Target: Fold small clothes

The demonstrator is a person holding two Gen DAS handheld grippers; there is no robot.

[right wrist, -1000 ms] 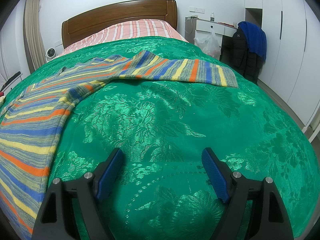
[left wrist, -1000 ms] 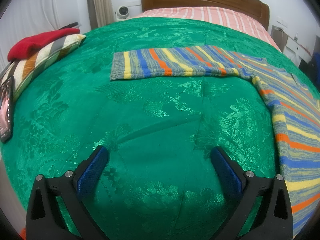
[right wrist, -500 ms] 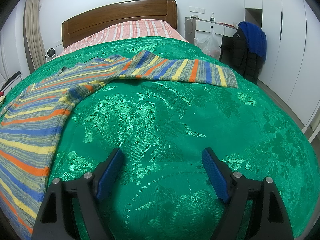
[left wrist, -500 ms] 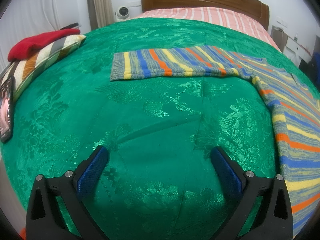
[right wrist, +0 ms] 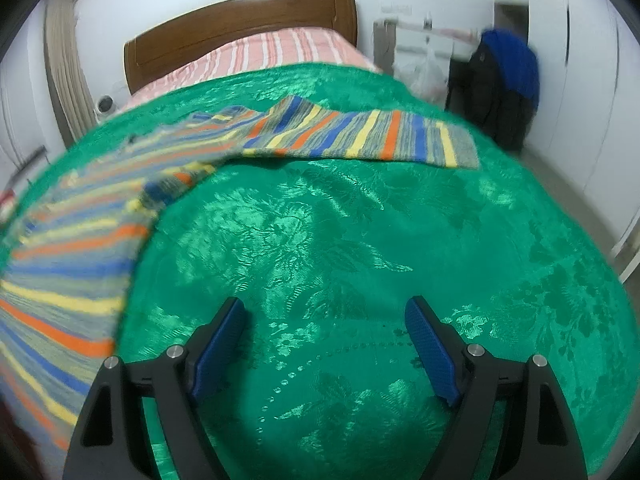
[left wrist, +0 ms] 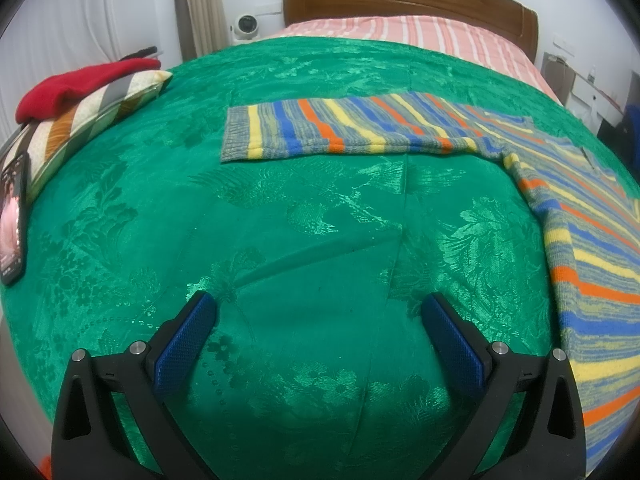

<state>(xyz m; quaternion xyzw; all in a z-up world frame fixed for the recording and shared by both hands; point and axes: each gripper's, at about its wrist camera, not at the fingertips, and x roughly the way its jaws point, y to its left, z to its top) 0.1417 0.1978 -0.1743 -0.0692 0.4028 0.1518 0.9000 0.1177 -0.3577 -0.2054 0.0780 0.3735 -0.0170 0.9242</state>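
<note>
Striped sweater spread flat on green bedspread, sleeve stretched across upper centre. Left tongs and right tongs both released, empty, over bare cover. Folding not begun; next, likely grasp sleeve cuff.

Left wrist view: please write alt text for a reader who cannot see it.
A striped sweater lies flat on a green bedspread, one sleeve stretched left. The open left gripper hovers over bare cover. A phone lies at left.

bare green bedspread ahead; pillow flanks left.
</note>
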